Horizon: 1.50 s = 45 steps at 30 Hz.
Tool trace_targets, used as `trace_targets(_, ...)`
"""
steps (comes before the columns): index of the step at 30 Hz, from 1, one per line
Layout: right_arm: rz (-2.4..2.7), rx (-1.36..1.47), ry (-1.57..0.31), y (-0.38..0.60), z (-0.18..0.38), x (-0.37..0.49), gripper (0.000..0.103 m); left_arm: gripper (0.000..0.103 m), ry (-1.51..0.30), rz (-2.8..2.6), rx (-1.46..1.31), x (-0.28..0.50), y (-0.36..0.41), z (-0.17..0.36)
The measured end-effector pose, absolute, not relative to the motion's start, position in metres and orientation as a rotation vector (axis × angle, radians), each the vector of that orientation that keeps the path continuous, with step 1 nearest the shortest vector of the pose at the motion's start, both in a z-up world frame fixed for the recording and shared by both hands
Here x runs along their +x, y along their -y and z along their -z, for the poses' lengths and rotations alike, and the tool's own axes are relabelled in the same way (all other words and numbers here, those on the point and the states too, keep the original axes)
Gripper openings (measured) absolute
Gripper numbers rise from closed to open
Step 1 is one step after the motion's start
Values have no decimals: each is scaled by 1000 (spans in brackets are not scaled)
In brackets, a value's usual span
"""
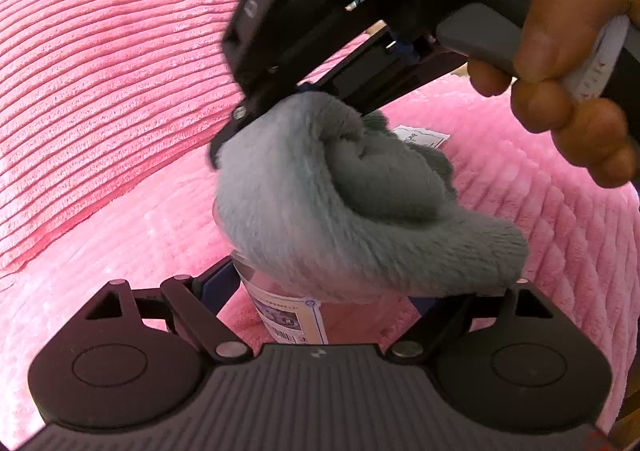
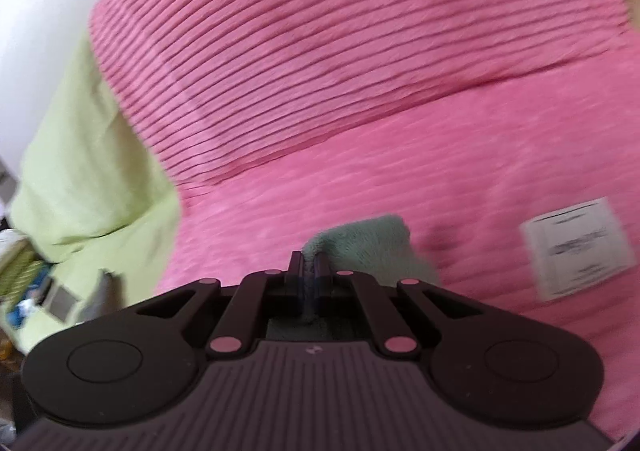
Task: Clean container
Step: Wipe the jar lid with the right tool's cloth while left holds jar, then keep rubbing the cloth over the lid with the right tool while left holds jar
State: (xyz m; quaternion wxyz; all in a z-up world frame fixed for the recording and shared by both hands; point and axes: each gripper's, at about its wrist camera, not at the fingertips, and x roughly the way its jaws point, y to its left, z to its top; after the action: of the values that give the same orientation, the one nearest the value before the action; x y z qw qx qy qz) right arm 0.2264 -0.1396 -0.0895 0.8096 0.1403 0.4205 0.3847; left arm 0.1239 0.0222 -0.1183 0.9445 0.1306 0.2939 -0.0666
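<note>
In the left wrist view a clear plastic container [image 1: 288,311] with a printed label sits between the fingers of my left gripper [image 1: 328,291], which is shut on it. A fluffy grey-green cloth [image 1: 340,203] is bunched over the container's mouth and hides the rim and the left fingertips. My right gripper [image 1: 256,123] comes down from above, shut on the cloth, with a person's hand [image 1: 568,91] on its handle. In the blurred right wrist view, the right gripper [image 2: 308,263] pinches the cloth [image 2: 372,247] between its nearly touching fingers.
Everything is over a pink ribbed bed cover [image 1: 540,251] with a pink corduroy cushion [image 2: 320,51] behind. A white paper slip [image 2: 576,247] lies on the cover, beyond the cloth. A light green sheet [image 2: 80,171] and clutter sit at the left.
</note>
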Motion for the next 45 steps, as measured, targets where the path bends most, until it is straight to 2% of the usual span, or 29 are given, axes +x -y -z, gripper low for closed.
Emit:
trace_targets(8, -800, 341, -849, 176, 77, 199, 5, 86, -587, 135, 281, 120, -20, 118)
trace_targets(16, -934, 332, -972, 151, 103, 212, 5, 86, -581, 133, 293, 120, -21, 119)
trace_targets(24, -1014, 293, -980, 118, 107, 232, 1, 86, -583, 126, 307, 123, -19, 120)
trace_targets(34, -900, 219, -858, 102, 100, 252, 0, 86, -571, 117, 334, 125, -16, 122)
trace_targets(45, -679, 150, -795, 142, 95, 240, 2, 86, -543, 125, 363, 124, -10, 124)
